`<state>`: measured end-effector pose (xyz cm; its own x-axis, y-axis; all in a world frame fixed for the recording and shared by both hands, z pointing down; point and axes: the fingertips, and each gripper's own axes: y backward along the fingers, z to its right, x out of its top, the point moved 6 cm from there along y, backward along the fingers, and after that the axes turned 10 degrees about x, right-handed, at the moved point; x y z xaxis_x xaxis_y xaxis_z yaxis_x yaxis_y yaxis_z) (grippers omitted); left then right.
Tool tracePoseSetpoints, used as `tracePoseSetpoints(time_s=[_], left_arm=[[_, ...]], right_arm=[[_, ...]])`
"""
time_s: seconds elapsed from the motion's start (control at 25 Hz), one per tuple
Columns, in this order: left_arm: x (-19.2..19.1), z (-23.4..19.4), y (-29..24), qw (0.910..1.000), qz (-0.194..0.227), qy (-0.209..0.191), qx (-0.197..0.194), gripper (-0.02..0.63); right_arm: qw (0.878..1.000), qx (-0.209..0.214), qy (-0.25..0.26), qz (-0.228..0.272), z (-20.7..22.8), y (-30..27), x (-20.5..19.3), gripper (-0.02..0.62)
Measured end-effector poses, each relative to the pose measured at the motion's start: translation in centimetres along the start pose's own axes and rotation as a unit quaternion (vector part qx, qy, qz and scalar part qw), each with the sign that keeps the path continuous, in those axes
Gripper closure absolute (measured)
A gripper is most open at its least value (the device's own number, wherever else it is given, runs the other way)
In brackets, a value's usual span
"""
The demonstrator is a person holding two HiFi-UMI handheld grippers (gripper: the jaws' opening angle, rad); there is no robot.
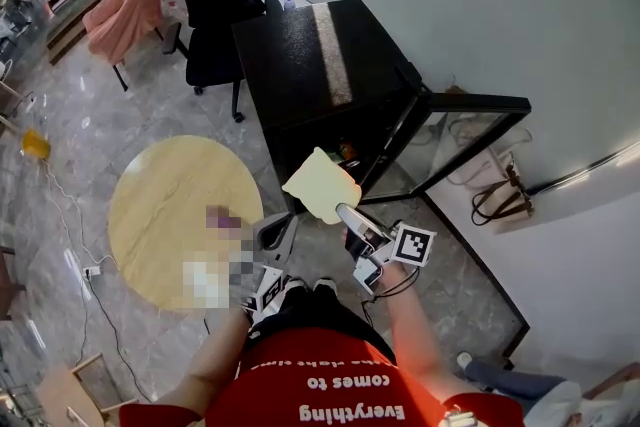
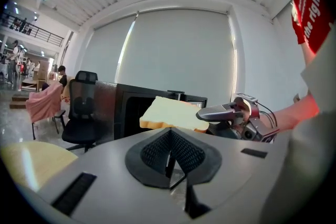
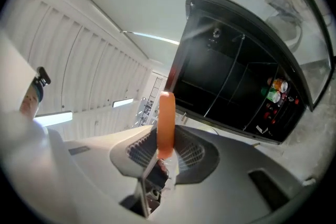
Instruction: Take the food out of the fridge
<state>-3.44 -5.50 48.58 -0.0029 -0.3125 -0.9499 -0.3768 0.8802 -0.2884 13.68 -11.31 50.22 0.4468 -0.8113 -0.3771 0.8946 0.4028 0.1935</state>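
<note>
The right gripper's (image 3: 165, 153) fingers (image 3: 140, 152) clamp a slice of bread (image 3: 166, 120), seen edge-on at the centre of the right gripper view. In the head view the bread (image 1: 322, 185) hangs mid-frame, in the air just in front of the black fridge (image 1: 300, 65). The fridge's glass door (image 1: 465, 140) stands open to the right. Cans (image 3: 274, 89) show inside the fridge. The left gripper's (image 2: 170, 159) fingers are closed together with nothing between them. A round table (image 1: 165, 215) lies at lower left and a chair (image 1: 215, 5) at upper left.
</note>
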Motion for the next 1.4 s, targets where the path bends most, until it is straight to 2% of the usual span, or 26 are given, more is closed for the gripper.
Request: tracePoseSetpoints(time_s=[0.12, 0.4, 0.6, 0.8, 1.0, 1.28, 1.4], left_arm=[[0.6, -0.1, 0.3, 0.9998, 0.019, -0.002, -0.003, 0.606], [1.0, -0.1, 1.3, 0.9998, 0.016, -0.006, -0.003, 0.606], [1.5, -0.2, 1.4, 0.9997, 0.022, -0.008, -0.004, 0.606], [1.9, -0.3, 1.5, 0.9994, 0.033, -0.006, -0.005, 0.606], [2.1, -0.4, 1.6, 0.9993, 0.037, -0.007, -0.005, 0.606], [2.1, -0.8, 1.9, 0.9990, 0.043, -0.007, 0.003, 0.606], [1.9, -0.9, 2.0, 0.9994, 0.035, -0.006, 0.002, 0.606]], right_arm=[[1.000, 0.013, 0.019, -0.012, -0.8, -0.4, 0.2, 0.500], [0.997, 0.020, 0.075, -0.029, -2.2, -0.5, 0.8, 0.500], [0.996, 0.043, 0.073, -0.030, -2.8, -0.8, 0.9, 0.502], [0.994, 0.038, 0.093, -0.046, -3.0, -1.1, 0.6, 0.502], [0.994, 0.044, 0.087, -0.048, -3.1, -1.4, 0.2, 0.503], [0.994, 0.033, 0.091, -0.056, -3.1, -1.5, 0.1, 0.503], [0.994, 0.036, 0.090, -0.055, -3.1, -1.7, 0.1, 0.503]])
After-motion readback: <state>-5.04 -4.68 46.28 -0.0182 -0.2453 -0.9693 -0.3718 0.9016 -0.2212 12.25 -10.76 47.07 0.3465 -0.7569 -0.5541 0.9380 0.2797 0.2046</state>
